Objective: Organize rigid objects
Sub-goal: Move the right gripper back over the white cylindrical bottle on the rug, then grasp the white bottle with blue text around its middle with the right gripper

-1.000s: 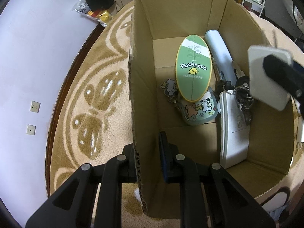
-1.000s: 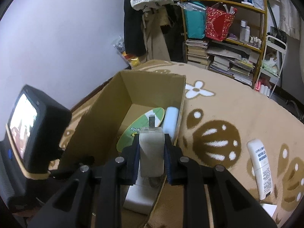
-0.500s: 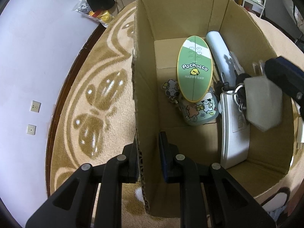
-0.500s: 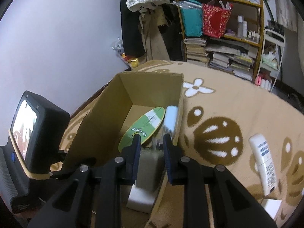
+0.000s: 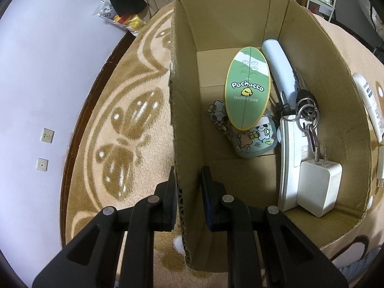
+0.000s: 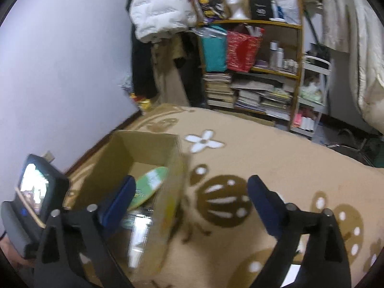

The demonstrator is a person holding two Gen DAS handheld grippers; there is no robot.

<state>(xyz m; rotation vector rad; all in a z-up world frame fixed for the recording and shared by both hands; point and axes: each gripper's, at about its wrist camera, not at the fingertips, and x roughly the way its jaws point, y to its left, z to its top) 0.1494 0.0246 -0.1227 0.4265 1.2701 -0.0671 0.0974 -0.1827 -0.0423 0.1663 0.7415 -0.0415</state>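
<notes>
An open cardboard box (image 5: 230, 24) stands on the carpet. My left gripper (image 5: 189, 192) is shut on its left wall, one finger outside and one inside. A white plug charger (image 5: 318, 187) lies in the near right corner, leaning on a flat white device (image 5: 289, 163). Also inside are a bunch of keys (image 5: 307, 112), a green oval Pochacco item (image 5: 247, 88), a pale blue cylinder (image 5: 278, 67) and a cartoon pouch (image 5: 254, 141). My right gripper (image 6: 192, 182) hangs above the box's (image 6: 115, 172) right edge, its jaws opening wide, nothing between them.
A white tube (image 5: 369, 105) lies on the patterned carpet (image 6: 264, 158) to the right of the box. The wall runs close along the box's left side. A crowded bookshelf (image 6: 252, 72) and hanging clothes stand at the far end. The right view is motion-blurred.
The right gripper carried the white charger down into the box, let it go, then pulled up and back with its jaws spread wide. The left gripper kept its hold on the box wall.
</notes>
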